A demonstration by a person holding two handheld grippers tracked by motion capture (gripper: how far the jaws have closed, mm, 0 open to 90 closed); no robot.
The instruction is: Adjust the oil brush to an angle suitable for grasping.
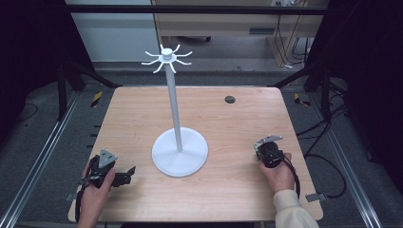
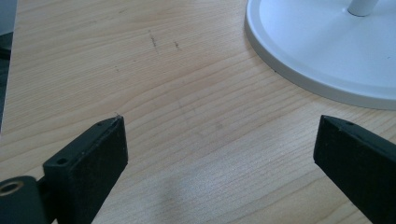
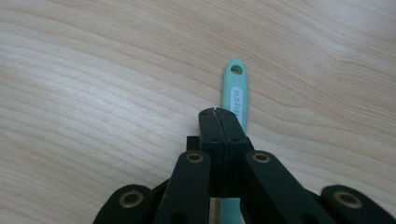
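With my right claw (image 3: 219, 114) pressed together above a mint-green plastic handle (image 3: 236, 95) near the counter's right edge and my left claw (image 2: 219, 140) apart and empty, I judge a grasp comes next, requiring opening first.

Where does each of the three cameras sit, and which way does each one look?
High view: above the person's side, looking down at the table; both hands show.
Left gripper view: on the left gripper, jaws apart, facing the white stand.
Right gripper view: on the right gripper, jaws together above a green handle.
The stand shows in two views.
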